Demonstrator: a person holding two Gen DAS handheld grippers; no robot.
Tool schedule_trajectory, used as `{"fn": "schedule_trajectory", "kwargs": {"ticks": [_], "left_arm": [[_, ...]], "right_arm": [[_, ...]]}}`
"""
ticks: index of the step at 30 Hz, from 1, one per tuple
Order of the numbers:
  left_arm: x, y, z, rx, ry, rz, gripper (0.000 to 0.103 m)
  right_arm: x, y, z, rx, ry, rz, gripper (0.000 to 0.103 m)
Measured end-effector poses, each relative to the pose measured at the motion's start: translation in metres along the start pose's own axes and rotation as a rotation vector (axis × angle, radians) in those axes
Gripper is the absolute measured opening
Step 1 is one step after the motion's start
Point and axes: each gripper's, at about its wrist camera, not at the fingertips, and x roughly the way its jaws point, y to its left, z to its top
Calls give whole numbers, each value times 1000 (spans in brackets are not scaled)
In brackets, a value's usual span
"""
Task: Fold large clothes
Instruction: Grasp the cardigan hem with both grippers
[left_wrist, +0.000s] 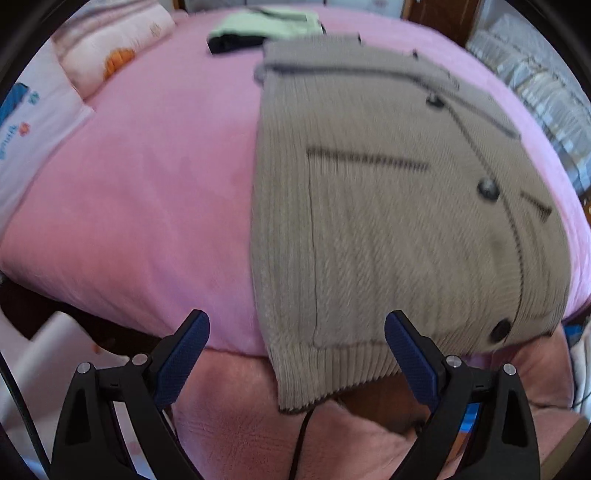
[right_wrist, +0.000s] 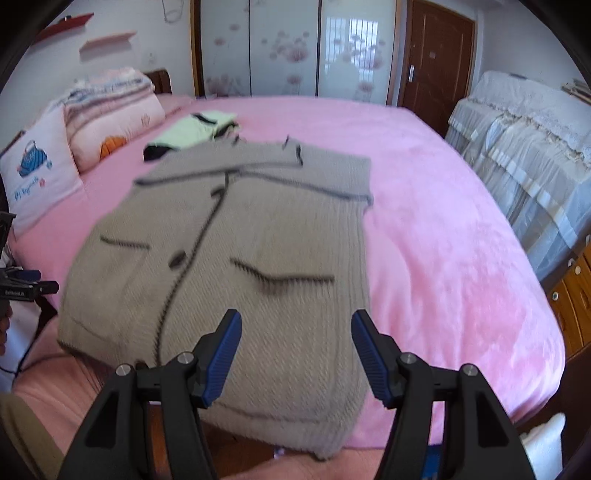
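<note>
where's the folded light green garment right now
The folded light green garment lies on the pink bed cover at the far side, just beyond the grey-brown knitted cardigan's collar, right of the pillows.

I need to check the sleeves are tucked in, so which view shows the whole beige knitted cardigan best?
The right wrist view: the beige knitted cardigan shows from collar to hem on the pink bedspread, both pockets visible. The left wrist view shows the cardigan closer, blurred, mainly one pocket, the buttons and the hem corner hanging over the bed edge.
</note>
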Motion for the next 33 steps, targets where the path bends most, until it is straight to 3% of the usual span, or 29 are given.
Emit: {"fn": "schedule_trajectory", "kwargs": {"ticks": [5, 8, 14, 18, 21, 22, 23, 24, 25, 26, 27, 30, 33], "left_arm": [[38, 4, -18, 20, 98, -21, 91], [56, 4, -30, 30, 151, -91, 90], [73, -2, -42, 86, 179, -95, 86], [79, 5, -33, 39, 187, -140, 86], [79, 5, -27, 29, 187, -134, 84], [78, 5, -27, 24, 184, -129, 78], [76, 6, -26, 18, 184, -139, 62], [75, 8, -27, -1, 200, -185, 49], [73, 8, -27, -20, 217, -239, 18], [70, 7, -27, -25, 219, -246, 10], [66, 1, -26, -8, 208, -224, 10], [55, -11, -23, 38, 187, -190, 7], [19, -17, -8, 30, 106, -257, 6]], "right_arm": [[30, -24, -29, 12, 135, -14, 62], [46, -40, -45, 42, 213, -8, 62], [70, -60, -73, 143, 325, 69, 62], [79, -58, -84, 140, 345, 92, 62], [81, -56, -86, 131, 330, 95, 60], [81, -55, -86, 127, 323, 96, 56], [80, -54, -87, 122, 319, 105, 51], [79, -52, -86, 113, 314, 122, 34], [77, -48, -84, 100, 313, 135, 21], [75, -45, -83, 84, 314, 135, 16], [73, -41, -81, 66, 311, 135, 8], [69, -34, -77, 37, 303, 116, 7], [52, -34, -66, 61, 260, 151, 7]]}}
